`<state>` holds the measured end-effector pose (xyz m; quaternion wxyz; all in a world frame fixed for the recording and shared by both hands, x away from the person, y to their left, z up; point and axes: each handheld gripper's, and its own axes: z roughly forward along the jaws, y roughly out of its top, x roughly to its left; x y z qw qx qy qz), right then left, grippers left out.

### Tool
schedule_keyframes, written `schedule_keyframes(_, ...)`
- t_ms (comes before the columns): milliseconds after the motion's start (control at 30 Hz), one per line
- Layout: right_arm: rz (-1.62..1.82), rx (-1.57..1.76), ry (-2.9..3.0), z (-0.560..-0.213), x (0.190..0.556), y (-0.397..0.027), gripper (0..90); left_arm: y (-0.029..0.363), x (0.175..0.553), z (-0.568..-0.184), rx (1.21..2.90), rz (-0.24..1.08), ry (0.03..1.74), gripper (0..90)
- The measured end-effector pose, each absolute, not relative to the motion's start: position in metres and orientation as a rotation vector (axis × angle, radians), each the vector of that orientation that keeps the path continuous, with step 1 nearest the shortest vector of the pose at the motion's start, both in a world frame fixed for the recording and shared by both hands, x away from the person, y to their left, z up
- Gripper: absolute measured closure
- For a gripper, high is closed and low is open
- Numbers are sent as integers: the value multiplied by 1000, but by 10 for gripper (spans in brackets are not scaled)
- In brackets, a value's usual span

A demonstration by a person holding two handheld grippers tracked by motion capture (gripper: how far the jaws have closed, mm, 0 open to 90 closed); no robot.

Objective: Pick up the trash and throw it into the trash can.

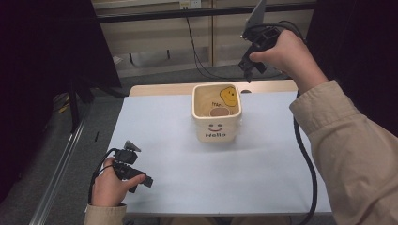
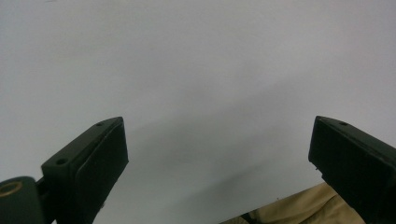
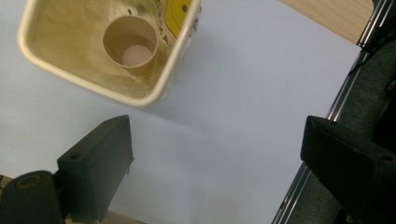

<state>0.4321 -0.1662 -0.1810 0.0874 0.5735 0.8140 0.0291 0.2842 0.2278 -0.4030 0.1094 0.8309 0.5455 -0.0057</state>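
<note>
Right gripper point(image 1: 248, 70) hangs above the cream Hello bin point(image 1: 216, 129), jaws wide apart and empty; paper cup point(image 3: 130, 42) sits inside. Left gripper point(image 1: 141, 180) is spread open too.

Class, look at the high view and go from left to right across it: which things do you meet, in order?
Left gripper low over the pale table mat → cream square container marked "Hello", with a brown paper cup inside → right gripper, raised beyond the container → beige sleeve.
</note>
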Motion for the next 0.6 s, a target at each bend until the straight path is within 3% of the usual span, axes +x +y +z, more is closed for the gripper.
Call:
schedule_keyframes(300, 57, 1666, 2424, -192, 407, -189, 92, 226, 283, -405, 2447, -20, 1621, 45)
schedule_keyframes(600, 7, 1621, 2465, -228, 383, -202, 90, 226, 284, -406, 2456, 0, 1614, 45)
